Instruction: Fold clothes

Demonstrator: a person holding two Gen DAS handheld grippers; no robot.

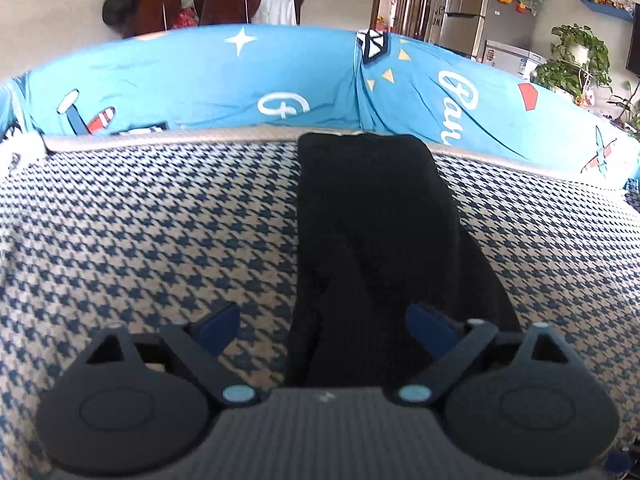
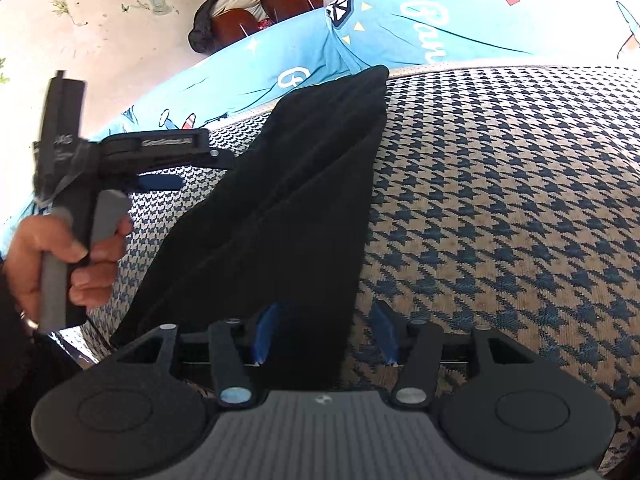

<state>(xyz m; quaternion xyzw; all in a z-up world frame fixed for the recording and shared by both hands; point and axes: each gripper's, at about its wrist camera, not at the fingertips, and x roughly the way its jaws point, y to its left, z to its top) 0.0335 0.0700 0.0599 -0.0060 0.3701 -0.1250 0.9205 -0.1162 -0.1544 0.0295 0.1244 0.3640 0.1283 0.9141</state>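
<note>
A black garment [image 1: 372,220], folded into a long narrow strip, lies flat on the houndstooth cover [image 1: 160,232] and reaches to its far edge. My left gripper [image 1: 326,328] stands open wide over the strip's near end; the cloth passes between its blue pads without touching them. In the right wrist view the same black garment [image 2: 288,200] runs away diagonally. My right gripper [image 2: 326,334] is open astride the strip's near right corner, left pad over cloth, right pad over the houndstooth cover [image 2: 500,220]. A hand [image 2: 52,264] holds the left gripper [image 2: 176,181] beside the strip's left edge.
A bright blue printed sheet [image 1: 200,84] rises as a wall along the far edge of the cover. Behind it stand brown chairs [image 1: 228,0] with clothes piled on them, a fridge [image 1: 464,12] and potted plants [image 1: 576,60]. Houndstooth cover spreads on both sides of the strip.
</note>
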